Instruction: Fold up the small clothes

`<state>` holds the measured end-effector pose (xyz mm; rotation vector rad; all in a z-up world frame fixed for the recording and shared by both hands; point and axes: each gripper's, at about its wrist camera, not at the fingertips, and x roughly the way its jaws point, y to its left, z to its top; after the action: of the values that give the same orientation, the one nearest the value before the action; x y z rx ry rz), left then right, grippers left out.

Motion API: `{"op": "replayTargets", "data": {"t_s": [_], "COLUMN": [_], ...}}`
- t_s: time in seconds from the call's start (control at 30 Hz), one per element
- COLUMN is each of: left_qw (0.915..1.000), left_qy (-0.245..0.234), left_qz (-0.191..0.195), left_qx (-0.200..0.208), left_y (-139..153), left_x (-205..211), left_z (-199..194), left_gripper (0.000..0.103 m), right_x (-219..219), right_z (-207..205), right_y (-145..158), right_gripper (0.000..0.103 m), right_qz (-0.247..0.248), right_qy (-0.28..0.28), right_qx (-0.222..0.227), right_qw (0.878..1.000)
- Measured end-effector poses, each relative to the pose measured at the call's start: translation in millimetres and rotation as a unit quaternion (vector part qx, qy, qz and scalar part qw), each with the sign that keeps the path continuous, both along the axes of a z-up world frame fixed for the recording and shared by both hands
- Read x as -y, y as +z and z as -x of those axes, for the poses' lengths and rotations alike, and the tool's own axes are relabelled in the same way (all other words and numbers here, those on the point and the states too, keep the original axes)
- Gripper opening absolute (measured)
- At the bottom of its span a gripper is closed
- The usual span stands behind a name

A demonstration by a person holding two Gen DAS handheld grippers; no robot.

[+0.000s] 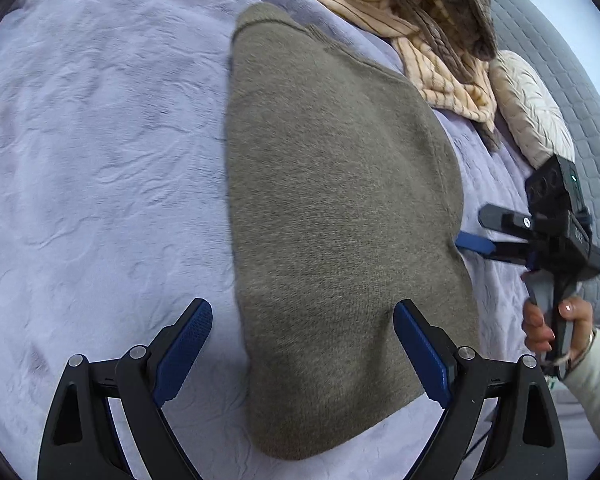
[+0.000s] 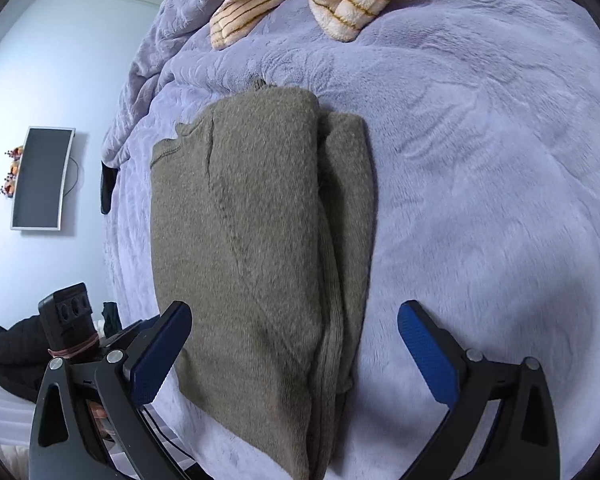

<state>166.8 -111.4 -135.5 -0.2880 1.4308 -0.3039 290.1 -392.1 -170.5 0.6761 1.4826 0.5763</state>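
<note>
Both grippers hang with fingers spread wide and nothing between them: the left gripper [image 1: 302, 354] sits over the near end of the olive-grey sweater [image 1: 332, 232], and the right gripper [image 2: 294, 354] straddles the near end of the same garment from the other side. That sweater lies folded into a long strip on the lavender plush blanket [image 1: 100, 140], its edges layered along one side in the right wrist view. Beyond its far end a cream striped fleece [image 1: 420, 28] is heaped on the blanket, apart from the sweater. A pale quilted pillow [image 1: 530, 116] leans against the grey padded headboard [image 1: 560, 80]. Off the bed, a wall-mounted screen [image 2: 42, 178] hangs on the pale wall.
</note>
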Motion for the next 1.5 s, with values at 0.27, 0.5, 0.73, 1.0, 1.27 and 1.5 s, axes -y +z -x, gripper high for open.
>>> {"op": "replayTargets", "data": {"t_s": [0.27,0.5,0.73,1.0,1.27,1.5], "left_qw": [0.9995,0.9994,0.9964,0.995,0.9921,0.9921], "left_qy": [-0.01,0.001,0.052,0.046,0.047,0.054], "left_qz": [0.029,0.032,0.067,0.083,0.097,0.082], "left_qx": [-0.012,-0.012,-0.009,0.032,0.064,0.078], "left_y": [-22,-23,-16,18,62,89], "left_x": [16,16,-3,-5,-24,-66], "left_z": [-9,-10,-2,13,45,97], "left_gripper": [0.093,0.093,0.074,0.059,0.059,0.059], "right_x": [-11,-31,-19,-26,-40,-72], "right_z": [-31,-49,-45,-33,-11,28], "right_y": [-18,-23,-30,6,48,77], "right_gripper": [0.103,0.102,0.048,0.037,0.037,0.037], "right_qz": [-0.067,-0.096,-0.061,-0.115,-0.142,-0.159], "right_qy": [0.019,-0.003,-0.038,-0.032,-0.024,-0.009], "right_qx": [-0.001,-0.011,-0.054,-0.027,-0.018,-0.011], "right_qw": [0.998,0.995,0.996,0.992,0.989,0.987]}}
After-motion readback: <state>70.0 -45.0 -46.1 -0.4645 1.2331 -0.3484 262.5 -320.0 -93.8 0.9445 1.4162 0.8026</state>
